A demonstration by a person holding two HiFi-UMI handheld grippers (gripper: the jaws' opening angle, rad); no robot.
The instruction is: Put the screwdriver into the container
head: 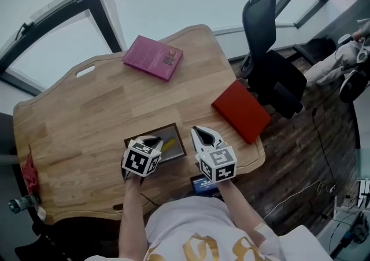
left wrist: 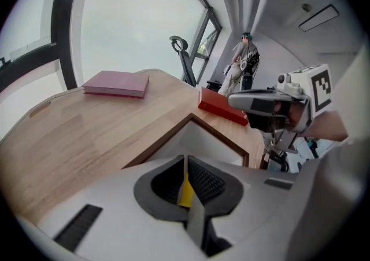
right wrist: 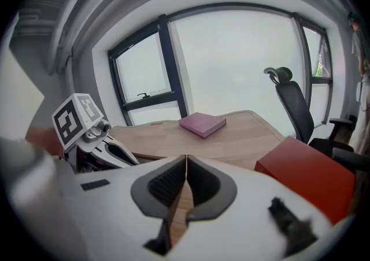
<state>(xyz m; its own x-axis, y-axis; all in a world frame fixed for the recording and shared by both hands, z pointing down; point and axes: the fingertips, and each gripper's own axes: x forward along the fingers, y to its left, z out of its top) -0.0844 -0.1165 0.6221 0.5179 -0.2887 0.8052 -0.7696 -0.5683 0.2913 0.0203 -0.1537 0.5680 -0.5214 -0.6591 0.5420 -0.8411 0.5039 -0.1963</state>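
Observation:
The container [head: 167,127] is a shallow dark-rimmed tray with a pale floor, near the table's front edge. My left gripper [head: 156,140] hangs over it, shut on the yellow-handled screwdriver [head: 168,144]. In the left gripper view a yellow strip of the screwdriver [left wrist: 185,191] shows between the closed jaws, with the container's rim [left wrist: 162,140] just ahead. My right gripper [head: 200,130] is shut and holds nothing, to the right of the container. In the right gripper view only bare wood shows through its jaws, and the left gripper [right wrist: 130,158] is at the left.
A pink book [head: 153,57] lies at the table's far side and a red book [head: 241,110] overhangs the right edge. A black office chair [head: 266,51] stands beyond the right edge. A person [left wrist: 243,60] is far off in the room.

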